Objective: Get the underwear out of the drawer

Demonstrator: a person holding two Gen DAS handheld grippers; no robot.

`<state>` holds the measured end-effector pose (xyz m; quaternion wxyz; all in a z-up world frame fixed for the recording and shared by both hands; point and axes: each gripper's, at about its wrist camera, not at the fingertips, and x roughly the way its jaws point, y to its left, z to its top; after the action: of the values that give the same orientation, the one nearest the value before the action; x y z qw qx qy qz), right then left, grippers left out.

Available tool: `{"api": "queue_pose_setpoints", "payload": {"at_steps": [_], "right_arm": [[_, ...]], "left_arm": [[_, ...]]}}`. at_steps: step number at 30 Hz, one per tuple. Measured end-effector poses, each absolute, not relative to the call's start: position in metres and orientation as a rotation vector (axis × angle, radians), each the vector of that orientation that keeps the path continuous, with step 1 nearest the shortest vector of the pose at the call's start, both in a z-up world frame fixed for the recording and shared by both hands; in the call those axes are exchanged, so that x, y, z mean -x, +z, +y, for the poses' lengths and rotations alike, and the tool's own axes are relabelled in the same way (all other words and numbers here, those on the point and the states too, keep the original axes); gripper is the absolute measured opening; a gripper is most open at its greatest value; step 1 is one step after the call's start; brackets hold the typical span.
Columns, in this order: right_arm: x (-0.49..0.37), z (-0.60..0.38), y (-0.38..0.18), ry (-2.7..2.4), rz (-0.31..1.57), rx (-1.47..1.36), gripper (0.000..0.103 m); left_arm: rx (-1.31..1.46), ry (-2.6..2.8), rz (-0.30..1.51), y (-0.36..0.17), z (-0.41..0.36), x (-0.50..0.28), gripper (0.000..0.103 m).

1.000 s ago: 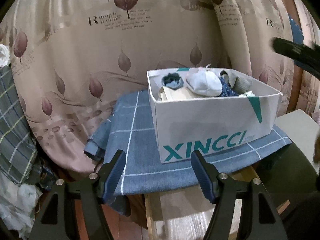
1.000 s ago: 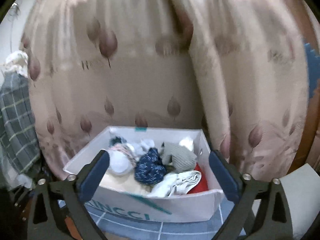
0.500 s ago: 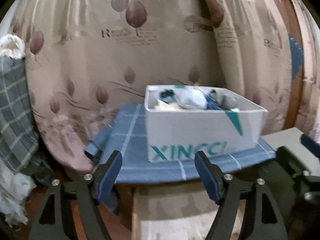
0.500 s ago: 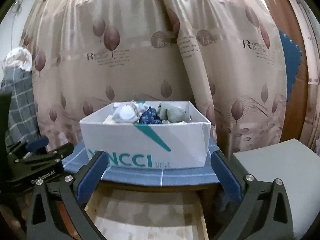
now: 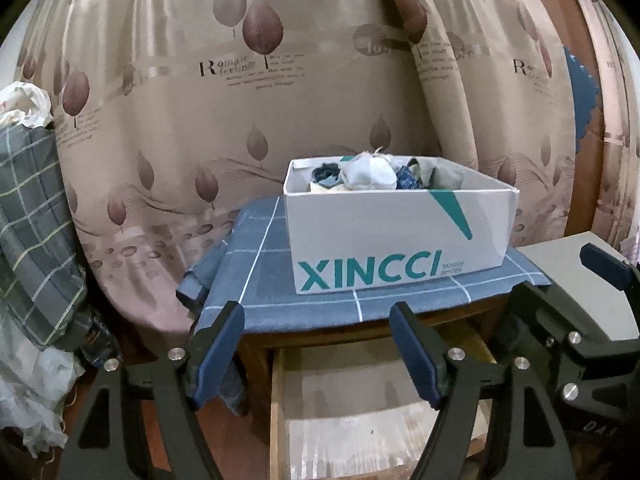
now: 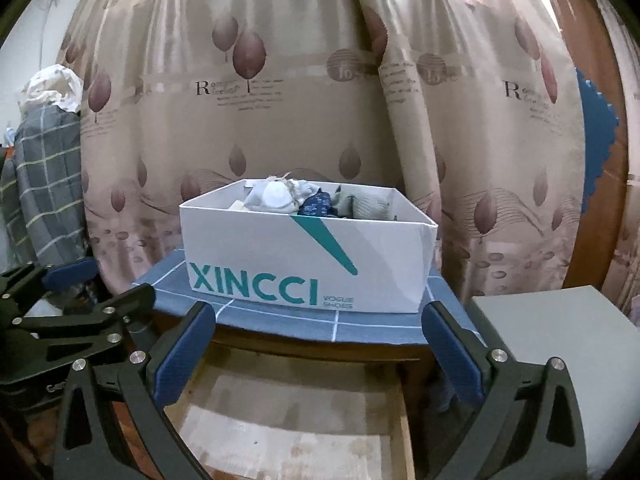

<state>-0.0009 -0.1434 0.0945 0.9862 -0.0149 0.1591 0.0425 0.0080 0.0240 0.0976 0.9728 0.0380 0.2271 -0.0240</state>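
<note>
A white XINCCI shoe box [image 5: 400, 248] [image 6: 304, 256] stands on a blue checked cloth [image 5: 260, 272] on top of a wooden stand. Rolled garments [image 5: 368, 174] [image 6: 280, 198] in white, dark blue and grey-green fill it. Below the cloth a wooden drawer [image 5: 360, 400] [image 6: 288, 412] is pulled out, and its bare bottom shows. My left gripper [image 5: 316, 344] hovers open over the drawer's front left with nothing between its fingers. My right gripper [image 6: 318, 352] stands wide open over the drawer, holding nothing. Each gripper shows at the edge of the other's view.
A leaf-patterned curtain [image 5: 280, 100] hangs close behind the box. A grey flat-topped surface [image 6: 560, 340] sits at the right of the stand. A plaid cloth [image 5: 32, 220] and crumpled white fabric pile up at the left.
Both grippers have drawn back from the box. The right one sank from looking into the box to facing its front. The open drawer has come into view. The left jaws stand slightly wider.
</note>
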Motion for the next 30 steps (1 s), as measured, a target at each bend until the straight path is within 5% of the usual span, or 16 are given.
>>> {"api": "queue_pose_setpoints", "payload": {"at_steps": [30], "right_arm": [[-0.002, -0.143, 0.091, 0.08, 0.334, 0.041, 0.102]], "left_arm": [[-0.093, -0.059, 0.549, 0.093, 0.029, -0.019, 0.077]]}}
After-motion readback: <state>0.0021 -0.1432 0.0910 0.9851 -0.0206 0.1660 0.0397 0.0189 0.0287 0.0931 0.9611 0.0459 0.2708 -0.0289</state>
